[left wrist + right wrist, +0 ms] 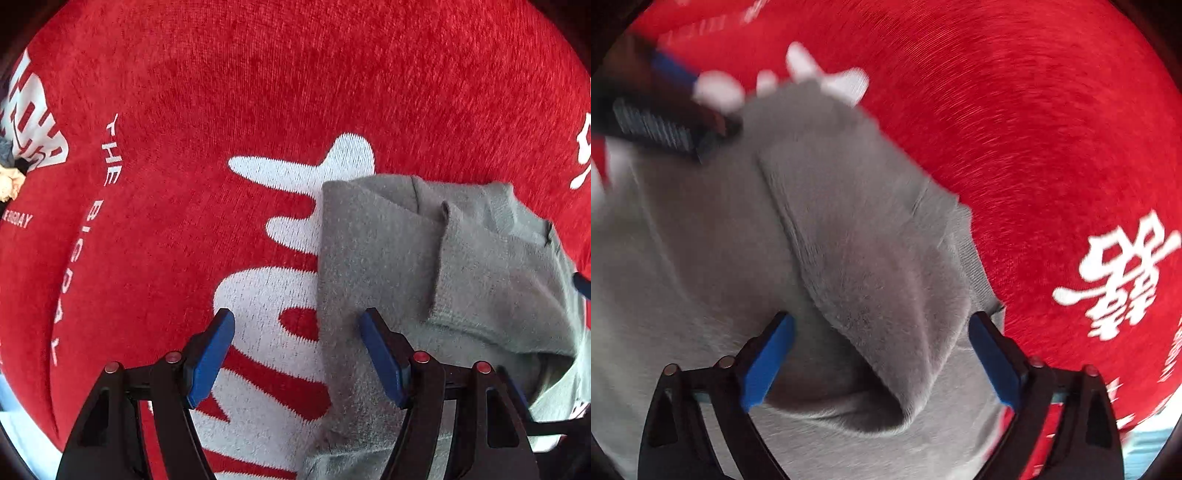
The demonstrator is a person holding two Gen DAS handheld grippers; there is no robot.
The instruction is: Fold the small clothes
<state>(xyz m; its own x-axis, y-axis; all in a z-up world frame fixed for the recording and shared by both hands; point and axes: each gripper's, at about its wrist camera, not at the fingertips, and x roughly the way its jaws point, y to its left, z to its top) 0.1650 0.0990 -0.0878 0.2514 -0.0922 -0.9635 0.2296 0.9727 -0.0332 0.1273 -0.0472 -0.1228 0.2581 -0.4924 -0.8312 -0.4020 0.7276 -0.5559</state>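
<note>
Grey garment lies folded at right on a red cloth printed "THE BIG DAY" at left. Left gripper and right gripper both spread, pinching nothing.

- The left gripper points steeply downward, its two black arms spread in a V.
- Its blue pads stand well apart, with nothing pinched between them; one pad hangs over red, the other over grey.
- The right gripper also tilts downward, though less steeply, and its view is smeared with motion blur.
- Its blue fingers are spread wide and press on nothing.
- From the right wrist view, the left gripper shows as a dark, blurred shape with a ribbed side and a blue tip, at the upper left.
- No hand or sleeve is visible.
</note>
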